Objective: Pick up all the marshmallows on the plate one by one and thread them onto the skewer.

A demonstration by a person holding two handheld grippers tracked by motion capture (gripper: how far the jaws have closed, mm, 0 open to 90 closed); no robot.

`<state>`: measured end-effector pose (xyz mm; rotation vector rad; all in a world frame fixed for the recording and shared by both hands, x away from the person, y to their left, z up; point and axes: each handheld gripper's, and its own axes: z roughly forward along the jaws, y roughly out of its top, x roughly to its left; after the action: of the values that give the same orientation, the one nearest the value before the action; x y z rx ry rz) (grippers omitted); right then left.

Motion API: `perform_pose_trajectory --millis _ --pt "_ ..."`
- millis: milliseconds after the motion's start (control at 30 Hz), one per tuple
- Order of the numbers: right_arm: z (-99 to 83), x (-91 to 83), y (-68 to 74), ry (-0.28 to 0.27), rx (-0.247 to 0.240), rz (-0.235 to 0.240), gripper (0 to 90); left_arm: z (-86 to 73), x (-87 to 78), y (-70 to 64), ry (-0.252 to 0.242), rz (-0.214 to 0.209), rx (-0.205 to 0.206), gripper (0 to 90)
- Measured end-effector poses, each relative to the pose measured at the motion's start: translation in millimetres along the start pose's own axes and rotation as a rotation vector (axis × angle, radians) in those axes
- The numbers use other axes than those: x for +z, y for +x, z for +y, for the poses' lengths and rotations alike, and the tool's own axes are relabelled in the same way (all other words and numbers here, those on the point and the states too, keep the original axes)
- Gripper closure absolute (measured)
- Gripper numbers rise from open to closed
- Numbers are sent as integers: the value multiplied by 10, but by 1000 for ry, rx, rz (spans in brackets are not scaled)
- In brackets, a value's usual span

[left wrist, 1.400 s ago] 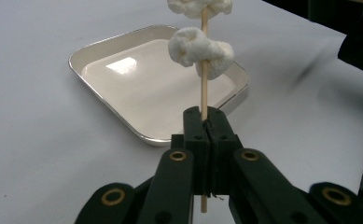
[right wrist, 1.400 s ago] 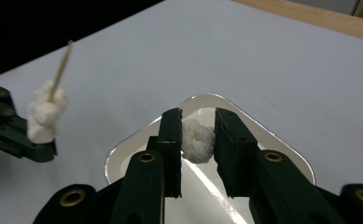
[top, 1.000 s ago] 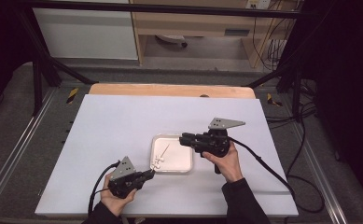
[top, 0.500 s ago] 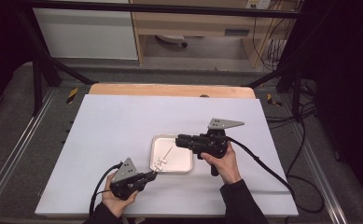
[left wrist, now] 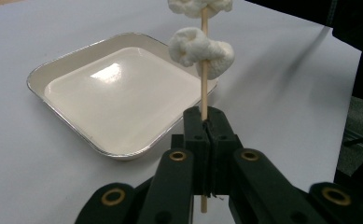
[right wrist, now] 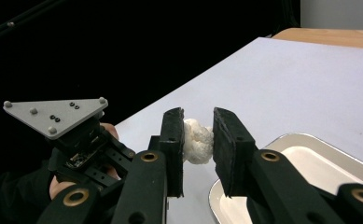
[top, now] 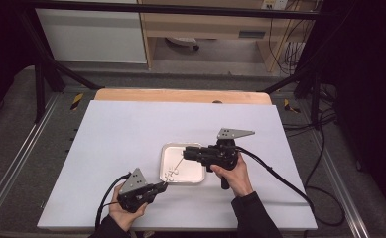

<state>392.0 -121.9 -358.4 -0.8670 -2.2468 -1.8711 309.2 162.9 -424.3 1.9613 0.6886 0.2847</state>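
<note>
A thin wooden skewer [left wrist: 204,88] stands up from my left gripper [left wrist: 206,123], which is shut on its lower end. Two white marshmallows are threaded on it, one [left wrist: 200,49] in the middle and one [left wrist: 200,7] at the top edge. In the high view my left gripper [top: 163,186] sits at the front left of a white square tray [top: 195,171], and the skewer [top: 173,171] slants up over it to my right gripper [top: 184,154]. My right gripper [right wrist: 198,126] is shut on a marshmallow [right wrist: 195,142] between its pads, above the tray's corner [right wrist: 310,158].
A white sheet [top: 131,139] covers the table, and a strip of bare wood [top: 180,95] runs along the far edge. Black cables [top: 280,178] trail off to the right. Metal rails [top: 27,158] border the table's sides. The left gripper's grey plate [right wrist: 53,114] lies close below my right gripper.
My left gripper has edged slightly right toward the tray. My right gripper has moved a little left and down over the tray, so the two now stand closer along the skewer.
</note>
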Motion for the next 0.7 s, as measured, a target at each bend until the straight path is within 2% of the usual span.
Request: perform_pose_trajectory --millis 700 --pt "-104 100 15 30 7 32 781 -20 34 -15 31 13 16 884"
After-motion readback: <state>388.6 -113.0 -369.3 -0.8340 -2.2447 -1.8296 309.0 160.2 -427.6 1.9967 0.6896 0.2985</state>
